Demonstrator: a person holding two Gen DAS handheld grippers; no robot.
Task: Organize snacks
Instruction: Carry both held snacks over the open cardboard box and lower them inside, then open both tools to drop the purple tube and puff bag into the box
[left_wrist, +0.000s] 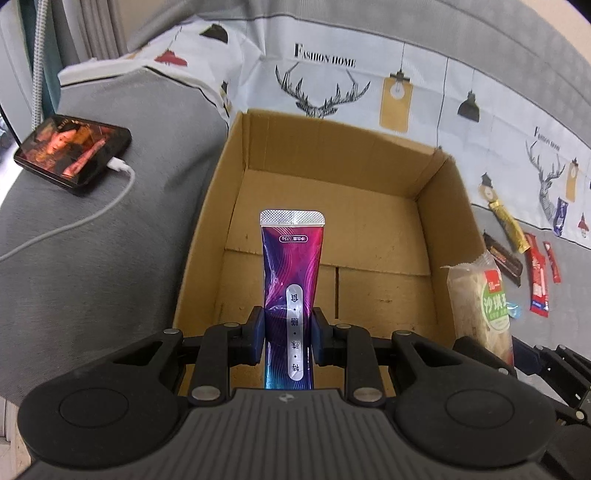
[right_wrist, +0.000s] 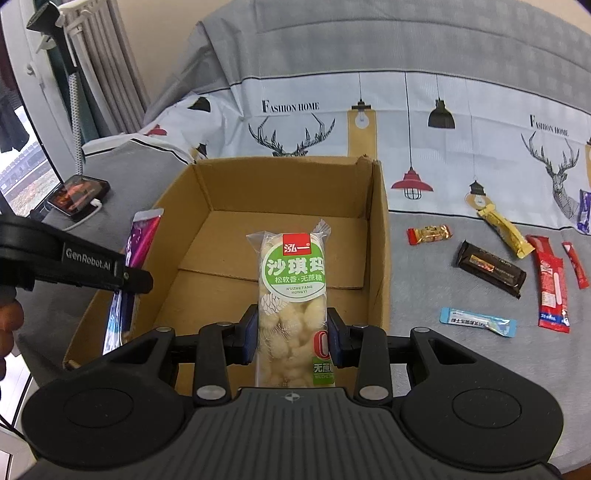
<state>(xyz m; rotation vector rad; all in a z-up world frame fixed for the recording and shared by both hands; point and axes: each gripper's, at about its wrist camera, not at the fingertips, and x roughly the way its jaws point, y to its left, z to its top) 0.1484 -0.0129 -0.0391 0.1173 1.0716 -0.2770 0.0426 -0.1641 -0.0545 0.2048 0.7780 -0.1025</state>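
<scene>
The left gripper (left_wrist: 289, 334) is clamped on a purple and pink snack pouch (left_wrist: 290, 280); the pouch stands up in the middle of the left wrist view, in front of the open cardboard box (left_wrist: 436, 206); its silver strip has writing too small to read well; the right gripper (right_wrist: 292, 334) is squeezed onto a clear pack of pale puffy snack (right_wrist: 293, 295); that pack has a green round label with big white Chinese words and small letters "WUZHETANG HONGYI", and a red square on top; it sits in the middle of the right wrist view, with the box behind it; on the left side of that view the other gripper shows the words "GenRobot.AI"; right of the box, on the grey cloth, lie a small red and gold bar (right_wrist: 428, 233), a dark brown bar (right_wrist: 489, 268), a yellow stick (right_wrist: 504, 232), red packets (right_wrist: 552, 291) and a light blue packet (right_wrist: 478, 320); the cloth behind says "FASHION HOME" beside deer heads and lamps; a phone (left_wrist: 74, 153) with a white cable lies at the left.
</scene>
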